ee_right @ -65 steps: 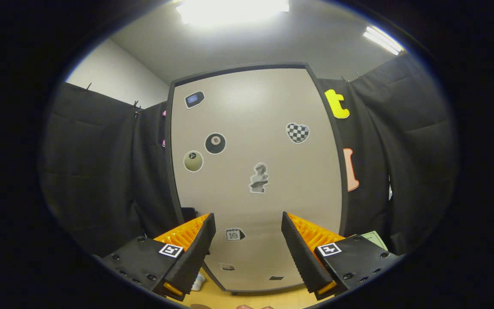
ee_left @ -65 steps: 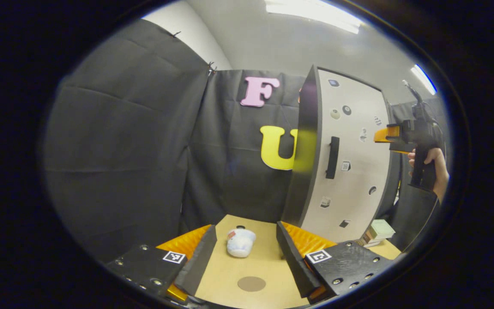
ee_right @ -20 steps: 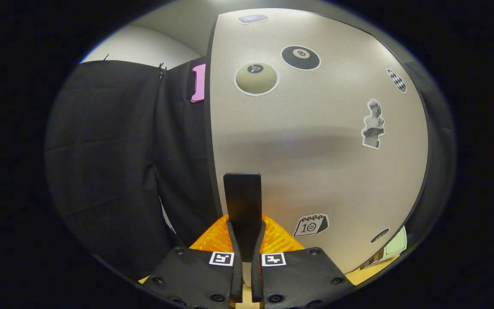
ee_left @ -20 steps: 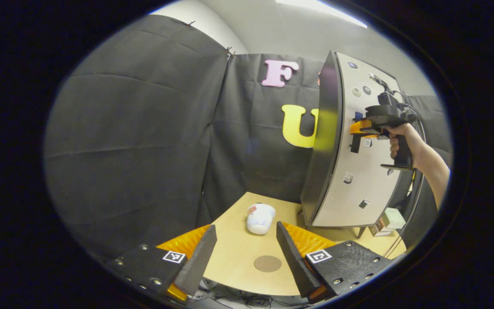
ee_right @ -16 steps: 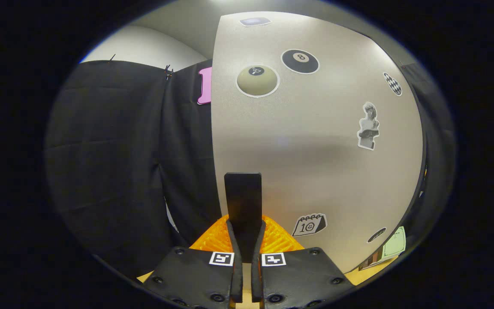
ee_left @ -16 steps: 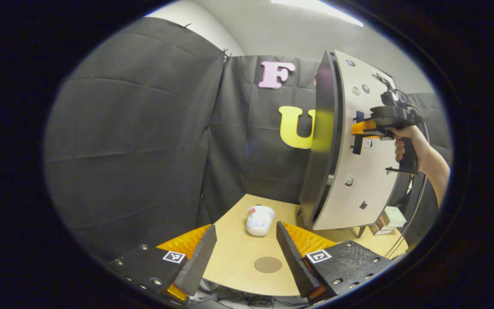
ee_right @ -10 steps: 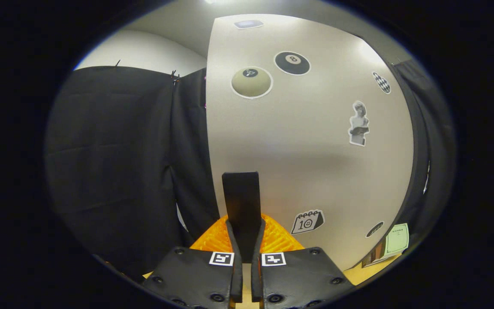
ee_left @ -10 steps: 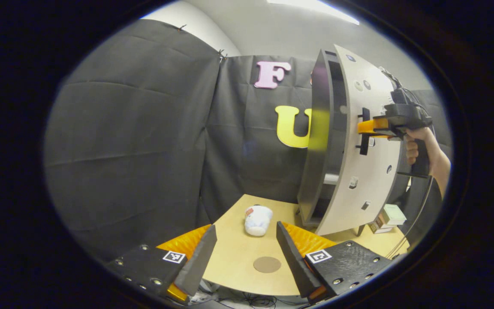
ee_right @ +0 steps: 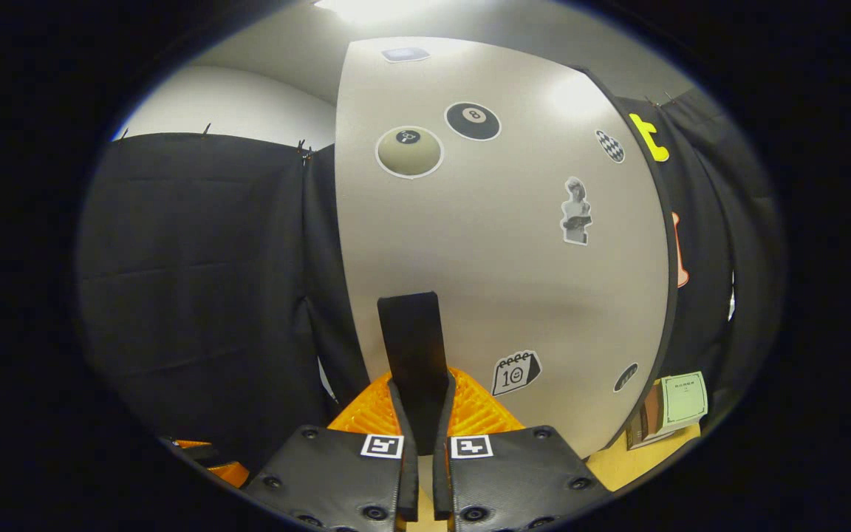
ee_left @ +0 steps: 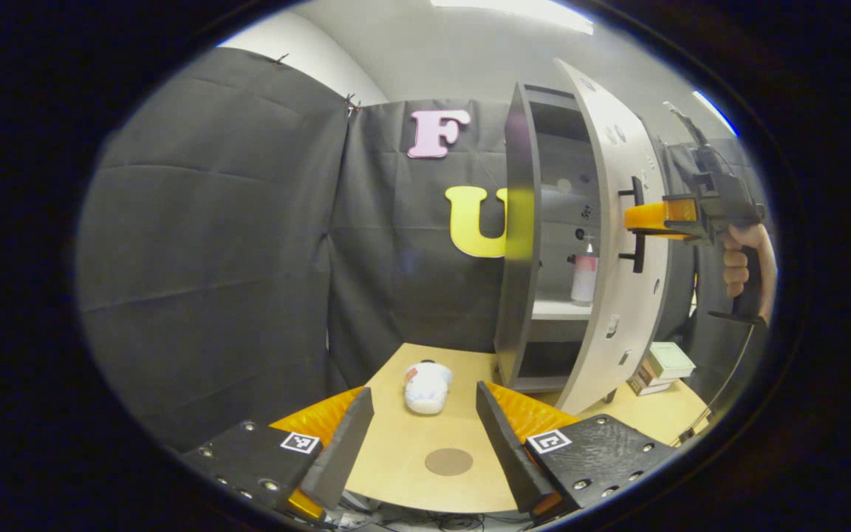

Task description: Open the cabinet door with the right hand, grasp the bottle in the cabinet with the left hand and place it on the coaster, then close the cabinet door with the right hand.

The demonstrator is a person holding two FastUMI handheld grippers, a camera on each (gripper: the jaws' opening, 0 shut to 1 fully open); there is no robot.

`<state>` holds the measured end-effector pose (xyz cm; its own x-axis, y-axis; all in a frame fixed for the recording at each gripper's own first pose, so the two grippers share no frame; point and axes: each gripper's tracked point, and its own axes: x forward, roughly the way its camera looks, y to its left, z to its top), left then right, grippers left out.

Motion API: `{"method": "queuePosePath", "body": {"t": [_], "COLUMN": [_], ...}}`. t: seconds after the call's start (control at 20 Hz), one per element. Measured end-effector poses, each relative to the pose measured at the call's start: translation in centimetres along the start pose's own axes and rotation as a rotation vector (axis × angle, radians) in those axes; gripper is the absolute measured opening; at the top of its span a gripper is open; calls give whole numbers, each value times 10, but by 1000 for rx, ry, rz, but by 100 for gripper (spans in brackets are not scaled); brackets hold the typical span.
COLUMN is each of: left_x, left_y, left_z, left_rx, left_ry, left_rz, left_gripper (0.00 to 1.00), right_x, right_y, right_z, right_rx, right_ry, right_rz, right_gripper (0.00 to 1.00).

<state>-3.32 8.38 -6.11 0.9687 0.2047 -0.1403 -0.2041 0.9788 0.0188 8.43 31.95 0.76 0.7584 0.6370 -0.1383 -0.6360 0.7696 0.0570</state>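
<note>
In the left gripper view the dark cabinet (ee_left: 515,222) stands with its beige door (ee_left: 614,185) swung partly open. A white bottle with a pinkish cap (ee_left: 584,276) stands upright on the middle shelf inside. My right gripper (ee_left: 643,219), held by a hand (ee_left: 742,258), is clamped on the black door handle (ee_left: 638,251). In the right gripper view the right gripper (ee_right: 423,395) is shut on that handle (ee_right: 411,332), with the door (ee_right: 499,251) right in front. My left gripper (ee_left: 425,436) hangs open over the table, above the brown round coaster (ee_left: 448,462).
A white soft bundle (ee_left: 427,386) lies on the wooden table (ee_left: 396,443) beyond the coaster. A stack of books (ee_left: 660,366) sits right of the cabinet, behind the open door; the books (ee_right: 673,410) also show at the door's lower right edge.
The right gripper has pulled the door farther open, so the shelves and the bottle inside have come into sight. The left gripper stays open over the table.
</note>
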Motion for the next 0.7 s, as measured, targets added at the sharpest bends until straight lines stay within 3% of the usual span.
{"method": "queuePosePath", "body": {"t": [0.15, 0.7], "left_x": [0, 12], "left_y": [-21, -70], "left_z": [-1, 3], "left_rx": [-35, 10], "left_ry": [7, 17], "left_rz": [-39, -130], "left_gripper": [86, 85], "right_x": [0, 0], "right_y": [-3, -10], "right_z": [0, 2], "right_rx": [20, 59], "right_ry": [9, 1], "right_rz": [12, -6], "right_gripper": [10, 10]}}
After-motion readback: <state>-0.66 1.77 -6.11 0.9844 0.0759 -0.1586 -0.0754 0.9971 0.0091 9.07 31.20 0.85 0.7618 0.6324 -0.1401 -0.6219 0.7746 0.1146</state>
